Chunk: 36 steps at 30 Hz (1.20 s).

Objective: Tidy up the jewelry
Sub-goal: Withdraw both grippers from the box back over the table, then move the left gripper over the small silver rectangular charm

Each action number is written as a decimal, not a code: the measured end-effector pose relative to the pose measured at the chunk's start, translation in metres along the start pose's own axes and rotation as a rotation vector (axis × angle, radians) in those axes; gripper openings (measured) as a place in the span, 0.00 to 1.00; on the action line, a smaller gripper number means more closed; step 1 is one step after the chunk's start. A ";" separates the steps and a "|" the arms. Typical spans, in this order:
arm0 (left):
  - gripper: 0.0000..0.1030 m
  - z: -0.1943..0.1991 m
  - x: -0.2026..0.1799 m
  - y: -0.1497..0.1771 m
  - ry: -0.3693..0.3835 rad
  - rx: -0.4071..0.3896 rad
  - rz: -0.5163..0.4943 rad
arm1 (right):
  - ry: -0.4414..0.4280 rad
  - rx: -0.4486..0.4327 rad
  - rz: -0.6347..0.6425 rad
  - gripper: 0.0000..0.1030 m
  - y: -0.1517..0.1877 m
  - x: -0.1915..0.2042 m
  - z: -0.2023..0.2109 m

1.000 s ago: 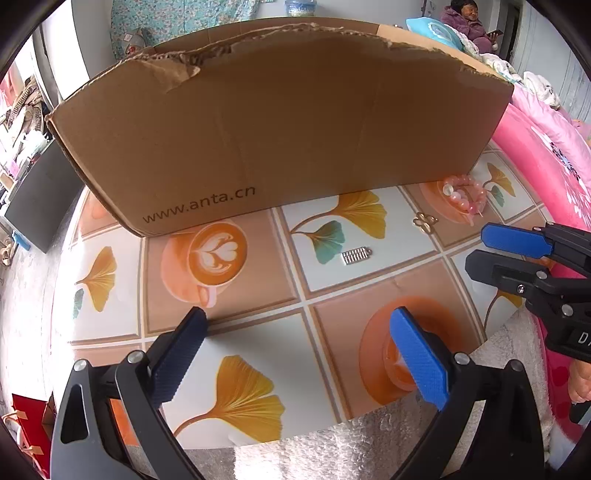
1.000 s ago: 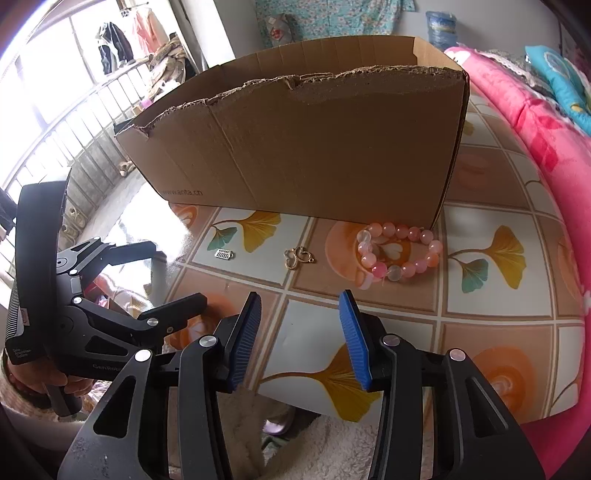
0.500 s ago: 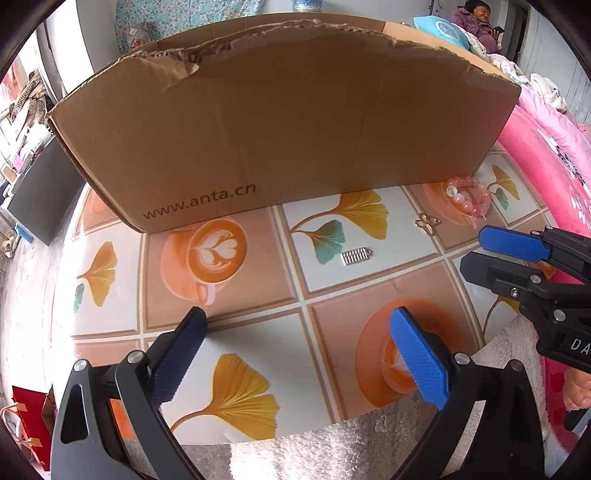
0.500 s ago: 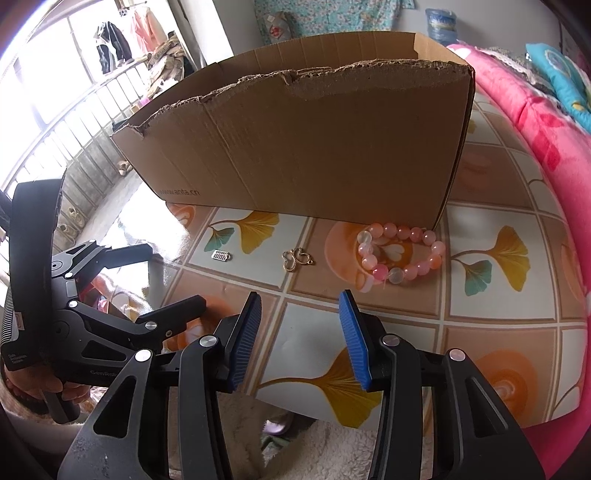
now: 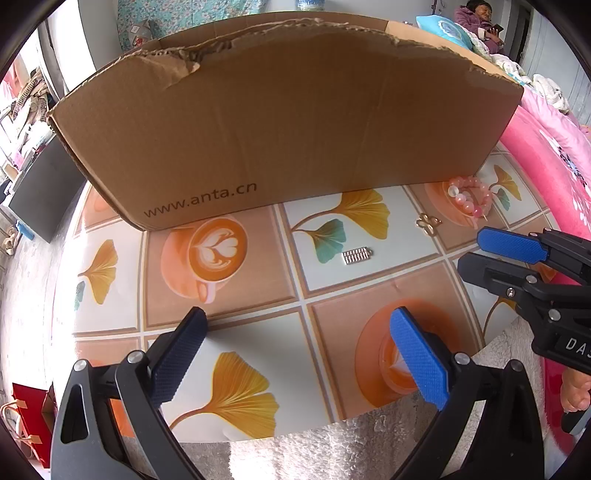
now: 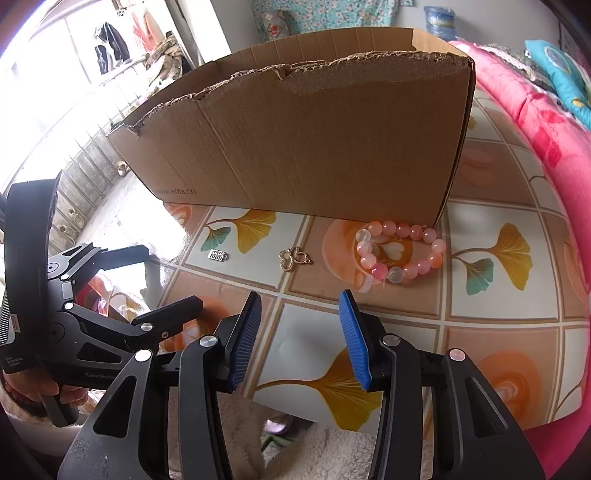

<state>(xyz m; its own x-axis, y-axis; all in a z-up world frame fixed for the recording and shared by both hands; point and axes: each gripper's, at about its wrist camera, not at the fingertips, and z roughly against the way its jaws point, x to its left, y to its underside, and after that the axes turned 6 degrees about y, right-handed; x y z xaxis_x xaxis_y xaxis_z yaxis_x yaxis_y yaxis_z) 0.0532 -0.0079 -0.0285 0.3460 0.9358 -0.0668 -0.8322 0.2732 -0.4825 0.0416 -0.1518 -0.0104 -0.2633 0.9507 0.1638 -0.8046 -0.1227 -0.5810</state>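
Note:
A pink bead bracelet point(image 6: 400, 251) lies on the patterned table by the right corner of a cardboard box point(image 6: 314, 144). Left of it rest a small gold butterfly charm point(image 6: 293, 257) and a silver ridged charm point(image 6: 217, 255). The same bracelet point(image 5: 469, 199), gold charm point(image 5: 427, 223) and silver charm point(image 5: 356, 256) show in the left wrist view, in front of the box point(image 5: 280, 122). My left gripper point(image 5: 295, 328) hangs open over the near table. My right gripper point(image 6: 299, 317) is open too, nothing between its blue pads, short of the jewelry.
The table point(image 5: 258, 306) has a tiled leaf-and-coffee-cup print; its near edge meets a white fluffy cloth point(image 5: 351, 446). A pink quilt point(image 6: 535, 107) borders the right side. A person sits far back right point(image 5: 480, 18). Red bag point(image 5: 26, 417) lower left.

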 end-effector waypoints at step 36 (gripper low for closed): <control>0.91 0.025 0.023 0.001 0.004 -0.138 -0.043 | -0.018 -0.031 -0.045 0.42 -0.002 -0.003 -0.004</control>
<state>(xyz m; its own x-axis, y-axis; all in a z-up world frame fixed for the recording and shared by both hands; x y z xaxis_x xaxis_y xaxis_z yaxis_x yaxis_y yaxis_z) 0.0496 0.0196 -0.0088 0.3823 0.9229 -0.0465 -0.7492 0.2801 -0.6002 0.0464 -0.1537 -0.0125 -0.2372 0.9497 0.2046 -0.7991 -0.0710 -0.5970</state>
